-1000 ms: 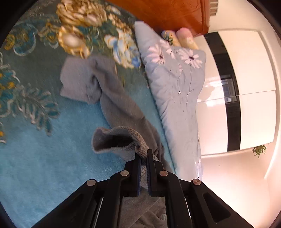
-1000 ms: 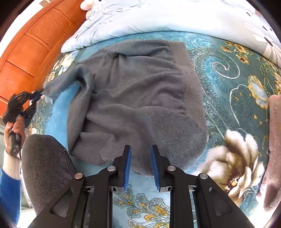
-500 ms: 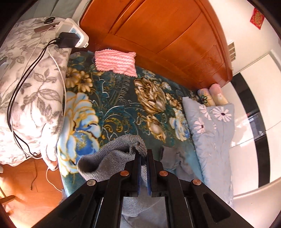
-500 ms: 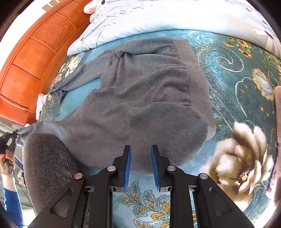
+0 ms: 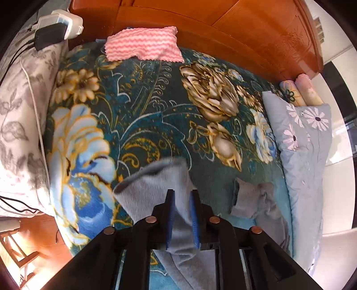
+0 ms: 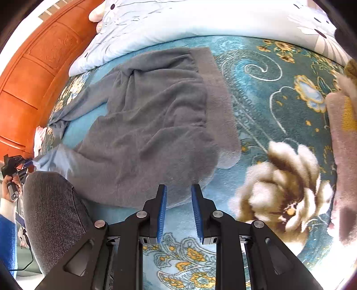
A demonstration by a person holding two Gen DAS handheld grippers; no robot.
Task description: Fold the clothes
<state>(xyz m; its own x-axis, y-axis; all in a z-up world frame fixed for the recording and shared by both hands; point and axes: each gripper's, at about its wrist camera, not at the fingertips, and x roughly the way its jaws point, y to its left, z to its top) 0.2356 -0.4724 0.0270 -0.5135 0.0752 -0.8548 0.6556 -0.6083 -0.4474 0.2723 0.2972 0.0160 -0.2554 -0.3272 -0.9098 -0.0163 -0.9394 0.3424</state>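
A grey sweater [image 6: 156, 125] lies spread on the floral blanket [image 6: 267, 93], its ribbed hem to the right. Its near sleeve [image 5: 156, 189] stretches out to the bed's edge, with the cuff blurred and lying between the fingers of my left gripper [image 5: 181, 200], which stand apart and open. The other sleeve's cuff [image 5: 252, 198] rests crumpled further right. In the right wrist view the left gripper [image 6: 13, 162] shows small at the far left, held by a hand. My right gripper [image 6: 178, 196] hangs open just above the sweater's near edge, holding nothing.
A pink wavy cloth [image 5: 142, 44] lies by the wooden headboard [image 5: 245, 33]. A pale blue quilt [image 6: 200, 20] runs along the far side. A power strip with cables [image 5: 55, 29] sits on a grey-leaf pillow. A person's knee [image 6: 51, 212] is at the lower left.
My left gripper has pulled the sleeve outward to the bed's edge and its fingers have parted, loosening the cuff. The sweater now lies more stretched out. My right gripper has hardly moved.
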